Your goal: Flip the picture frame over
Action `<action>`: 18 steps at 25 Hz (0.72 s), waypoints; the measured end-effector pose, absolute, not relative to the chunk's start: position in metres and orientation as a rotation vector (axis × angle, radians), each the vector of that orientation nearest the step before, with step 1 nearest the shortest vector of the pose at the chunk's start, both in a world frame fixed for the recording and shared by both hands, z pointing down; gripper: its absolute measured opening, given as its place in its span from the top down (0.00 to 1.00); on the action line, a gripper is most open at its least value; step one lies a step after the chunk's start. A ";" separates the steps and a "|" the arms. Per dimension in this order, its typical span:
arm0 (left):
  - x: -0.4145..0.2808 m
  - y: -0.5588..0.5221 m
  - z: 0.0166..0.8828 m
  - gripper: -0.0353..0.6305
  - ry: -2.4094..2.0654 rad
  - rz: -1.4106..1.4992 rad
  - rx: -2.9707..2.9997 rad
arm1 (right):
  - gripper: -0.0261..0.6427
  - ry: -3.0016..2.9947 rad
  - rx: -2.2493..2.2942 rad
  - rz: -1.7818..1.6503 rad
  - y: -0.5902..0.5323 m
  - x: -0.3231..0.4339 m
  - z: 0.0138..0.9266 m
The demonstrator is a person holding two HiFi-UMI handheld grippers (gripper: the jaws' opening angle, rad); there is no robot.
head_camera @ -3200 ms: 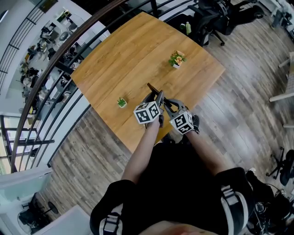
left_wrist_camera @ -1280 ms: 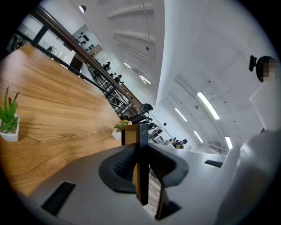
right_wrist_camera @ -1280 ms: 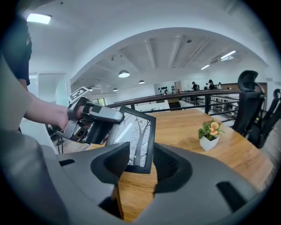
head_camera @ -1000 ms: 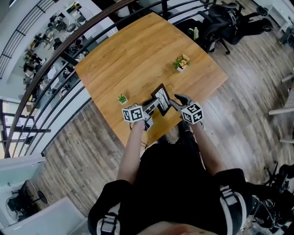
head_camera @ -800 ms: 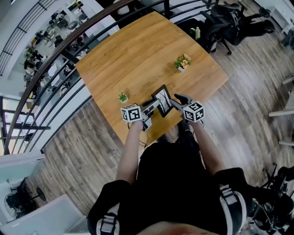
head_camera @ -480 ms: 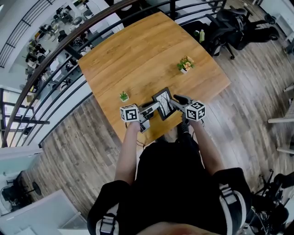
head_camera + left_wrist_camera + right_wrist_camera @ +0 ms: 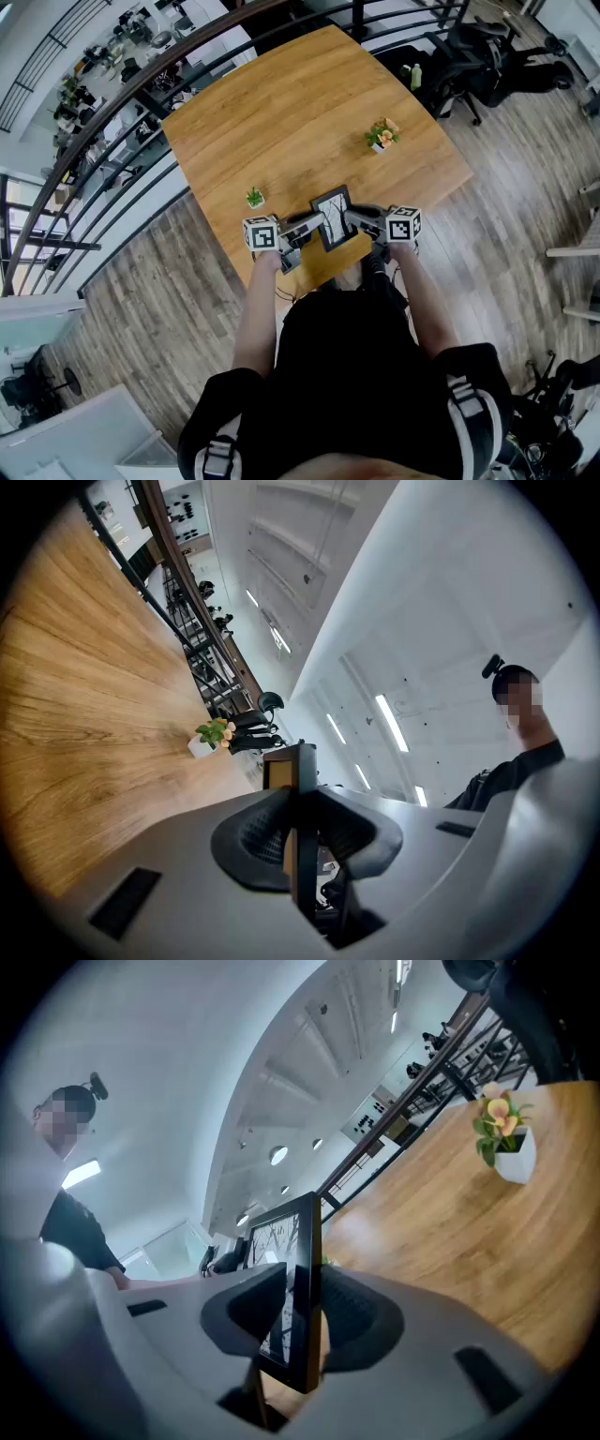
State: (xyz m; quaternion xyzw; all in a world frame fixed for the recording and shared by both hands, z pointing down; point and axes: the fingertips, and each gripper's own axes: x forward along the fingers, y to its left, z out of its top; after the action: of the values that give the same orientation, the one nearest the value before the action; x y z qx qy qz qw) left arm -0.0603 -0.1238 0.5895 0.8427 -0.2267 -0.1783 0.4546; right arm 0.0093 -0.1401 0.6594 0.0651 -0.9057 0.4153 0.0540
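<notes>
Picture frame (image 7: 331,211), black and rectangular with a tree print, is held print-up over the near edge of the light wooden desk (image 7: 281,103). Fingers (image 7: 255,834) of the left gripper (image 7: 314,223) pinch one side. Those of the right gripper (image 7: 354,218), which have just been closing, pinch the opposite side, probably to steady the turn.

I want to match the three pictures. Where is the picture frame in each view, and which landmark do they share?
Head view: picture frame, centre, at the table's near edge.
Left gripper view: picture frame lower centre, edge-on, clamped between the jaws.
Right gripper view: picture frame lower centre, print showing, between jaws that have just been closing.
Shared landmark: the flower pot, in all three.
</notes>
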 end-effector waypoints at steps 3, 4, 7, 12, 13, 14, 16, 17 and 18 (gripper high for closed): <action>-0.065 -0.127 0.597 0.81 -0.604 -0.432 2.062 | 0.79 -2.747 0.251 1.211 -0.140 0.010 0.662; -0.067 -0.128 0.599 0.81 -0.620 -0.418 2.061 | 0.79 -2.738 0.272 1.197 -0.139 0.009 0.663; -0.077 -0.131 0.607 0.81 -0.688 -0.388 2.047 | 0.79 -2.710 0.336 1.169 -0.139 0.002 0.667; -0.097 -0.139 0.620 0.82 -0.817 -0.372 2.012 | 0.79 -2.691 0.467 1.105 -0.141 -0.011 0.671; -0.099 -0.140 0.622 0.82 -0.841 -0.361 2.013 | 0.79 -2.680 0.488 1.087 -0.141 -0.013 0.672; -0.100 -0.141 0.623 0.82 -0.863 -0.352 2.012 | 0.79 -2.669 0.504 1.072 -0.141 -0.014 0.674; -0.102 -0.143 0.626 0.82 -0.893 -0.345 2.004 | 0.79 -2.653 0.527 1.050 -0.143 -0.016 0.675; -0.104 -0.144 0.627 0.82 -0.904 -0.348 1.996 | 0.79 -2.646 0.538 1.036 -0.144 -0.017 0.676; -0.105 -0.144 0.630 0.82 -0.915 -0.351 1.988 | 0.79 -2.640 0.549 1.022 -0.144 -0.018 0.676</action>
State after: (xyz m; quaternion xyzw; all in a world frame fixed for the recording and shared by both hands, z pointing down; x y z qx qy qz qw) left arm -0.1053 -0.1442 0.6296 0.8028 -0.3695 -0.1415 0.4461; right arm -0.0177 -0.1441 0.6764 0.1887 -0.9079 0.3515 0.1285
